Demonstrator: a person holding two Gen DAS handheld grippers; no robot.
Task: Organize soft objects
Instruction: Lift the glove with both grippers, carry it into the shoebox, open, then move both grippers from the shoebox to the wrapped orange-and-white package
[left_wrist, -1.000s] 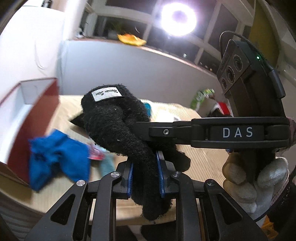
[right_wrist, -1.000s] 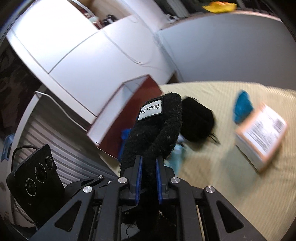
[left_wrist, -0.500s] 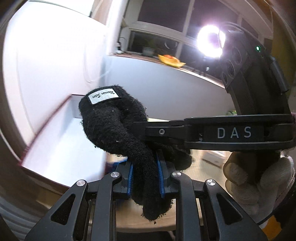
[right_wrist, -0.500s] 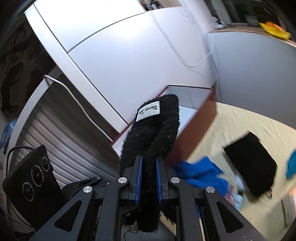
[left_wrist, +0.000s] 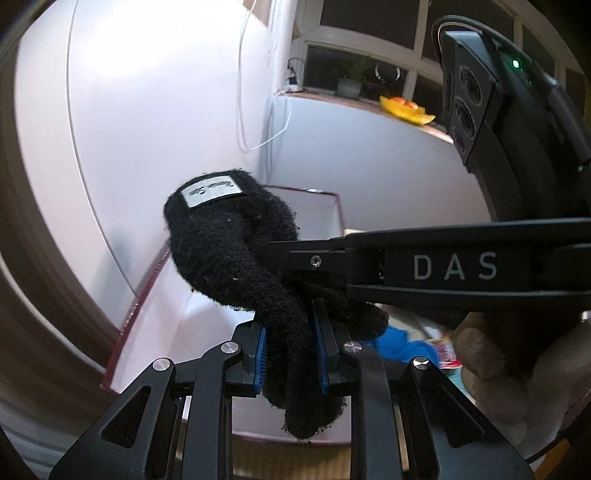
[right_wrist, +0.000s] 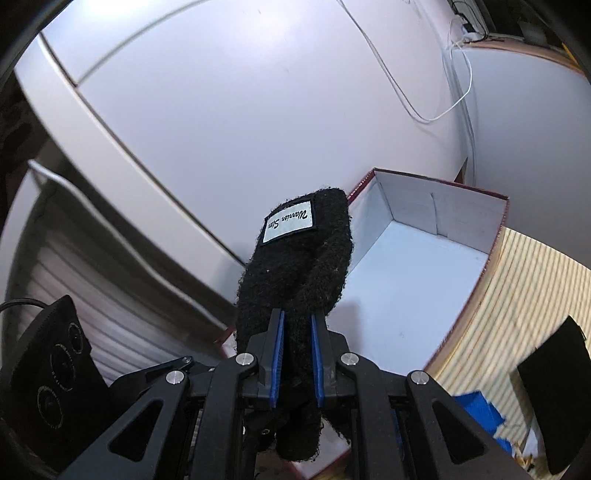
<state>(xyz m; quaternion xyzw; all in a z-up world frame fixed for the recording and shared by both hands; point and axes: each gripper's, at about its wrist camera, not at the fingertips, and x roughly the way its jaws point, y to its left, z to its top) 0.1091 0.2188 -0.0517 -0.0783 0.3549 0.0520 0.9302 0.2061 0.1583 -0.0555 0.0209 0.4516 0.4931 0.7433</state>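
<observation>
A black fuzzy glove (left_wrist: 236, 258) with a white label is pinched by both grippers. My left gripper (left_wrist: 290, 350) is shut on its lower part. My right gripper (right_wrist: 297, 354) is shut on the same glove (right_wrist: 306, 258) and crosses the left wrist view as a black bar marked DAS (left_wrist: 454, 266). The glove hangs above an open red box with a white inside (right_wrist: 406, 280), also in the left wrist view (left_wrist: 155, 325). The box looks empty where it shows.
The box sits on a striped beige surface (right_wrist: 535, 295) against a white wall. A blue cloth (right_wrist: 476, 410) and a black pouch (right_wrist: 550, 391) lie to the right of the box. A windowsill with an orange object (left_wrist: 406, 110) is behind.
Both grippers have carried the glove leftward from over the surface with the blue cloth to over the open box. Their hold on the glove is unchanged.
</observation>
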